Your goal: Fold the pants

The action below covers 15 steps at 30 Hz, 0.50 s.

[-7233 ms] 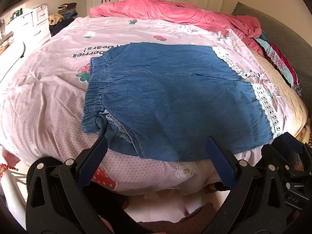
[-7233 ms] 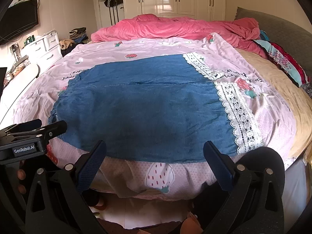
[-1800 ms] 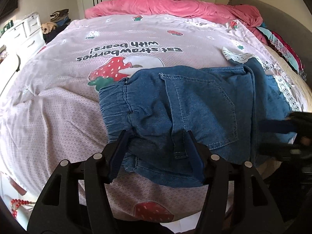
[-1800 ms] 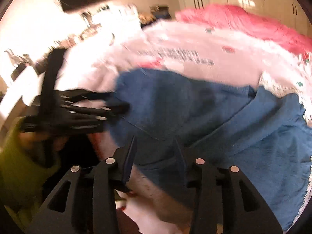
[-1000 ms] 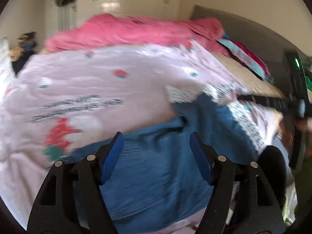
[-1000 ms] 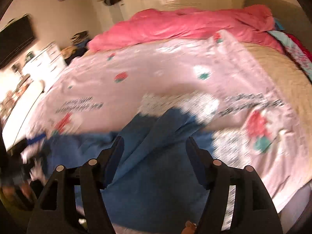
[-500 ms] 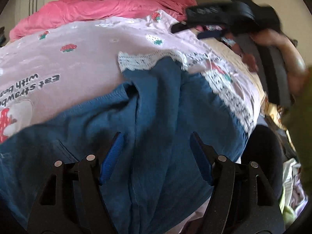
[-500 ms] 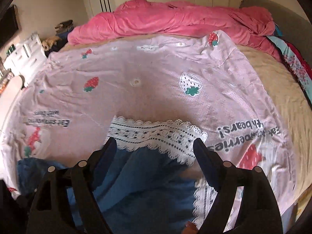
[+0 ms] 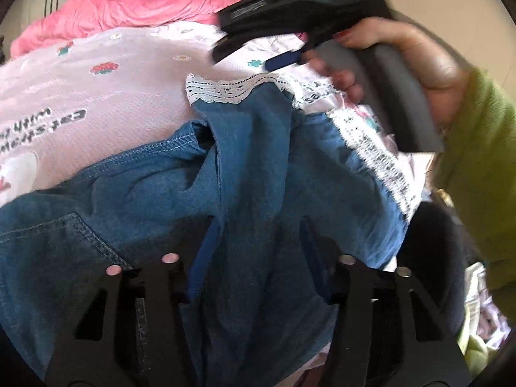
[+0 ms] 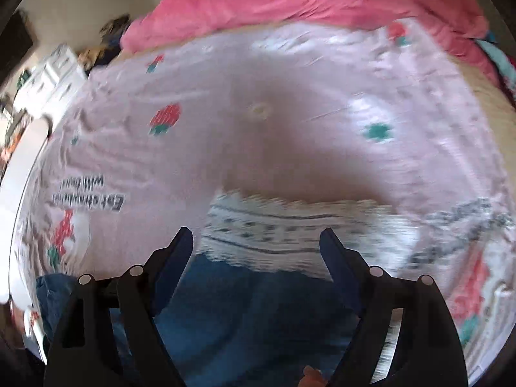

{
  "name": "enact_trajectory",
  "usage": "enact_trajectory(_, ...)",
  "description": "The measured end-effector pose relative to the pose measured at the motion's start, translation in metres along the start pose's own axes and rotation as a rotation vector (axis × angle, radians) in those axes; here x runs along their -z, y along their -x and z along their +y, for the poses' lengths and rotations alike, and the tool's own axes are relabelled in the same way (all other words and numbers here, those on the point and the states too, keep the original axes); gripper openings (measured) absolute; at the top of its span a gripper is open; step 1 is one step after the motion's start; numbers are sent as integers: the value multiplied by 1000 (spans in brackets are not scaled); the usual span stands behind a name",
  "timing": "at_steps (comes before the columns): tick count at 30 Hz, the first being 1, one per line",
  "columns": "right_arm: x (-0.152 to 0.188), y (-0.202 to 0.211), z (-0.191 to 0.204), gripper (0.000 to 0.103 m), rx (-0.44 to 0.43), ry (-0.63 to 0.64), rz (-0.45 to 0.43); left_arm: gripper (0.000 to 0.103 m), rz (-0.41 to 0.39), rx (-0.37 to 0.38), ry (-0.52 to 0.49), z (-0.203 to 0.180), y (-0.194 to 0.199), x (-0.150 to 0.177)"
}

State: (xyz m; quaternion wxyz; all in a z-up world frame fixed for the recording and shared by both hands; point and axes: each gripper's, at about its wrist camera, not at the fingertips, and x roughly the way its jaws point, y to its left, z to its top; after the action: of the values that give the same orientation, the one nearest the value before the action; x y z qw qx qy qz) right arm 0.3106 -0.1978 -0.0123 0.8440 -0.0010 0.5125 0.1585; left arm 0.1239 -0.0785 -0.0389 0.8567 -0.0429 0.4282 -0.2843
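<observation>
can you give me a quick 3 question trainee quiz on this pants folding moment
1. True or false: the lace hem of the pants lies on the pink blanket.
2. Multiple choice: what sits between the jaws of the left gripper? A) bare bedding B) denim of the pants C) a pillow
3. Fill in: the jaws of the right gripper stand ____ above the lace hem.

Key: 1 true; 2 B; 3 open
</observation>
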Motion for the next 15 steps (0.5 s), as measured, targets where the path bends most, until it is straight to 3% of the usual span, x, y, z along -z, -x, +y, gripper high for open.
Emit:
enact_trajectory(2, -3, -17, 11, 80, 23, 17, 29, 17, 8, 82, 41, 4, -1, 1)
enact_trajectory(7, -8, -53, 26, 80, 86, 27, 71, 17, 13, 70, 28, 3, -4, 2)
enact_trajectory(8, -8, -56, 25, 73, 106, 21, 65, 17, 11, 69, 29, 4, -4, 2)
enact_trajectory(9, -8, -58, 24, 60, 127, 15, 55, 17, 8, 66, 29, 4, -3, 2)
enact_trajectory(10, -8, -57, 21, 55, 138, 8, 41, 17, 5, 65, 31, 6, -1, 2)
enact_trajectory(12, -6, -51, 12, 32, 109, -14, 8, 18, -1, 66, 36, 8, 0, 1)
enact_trajectory(15, -1, -35, -6, 13, 68, -72, -24, 28, -14, 66, 43, 12, 3, -1)
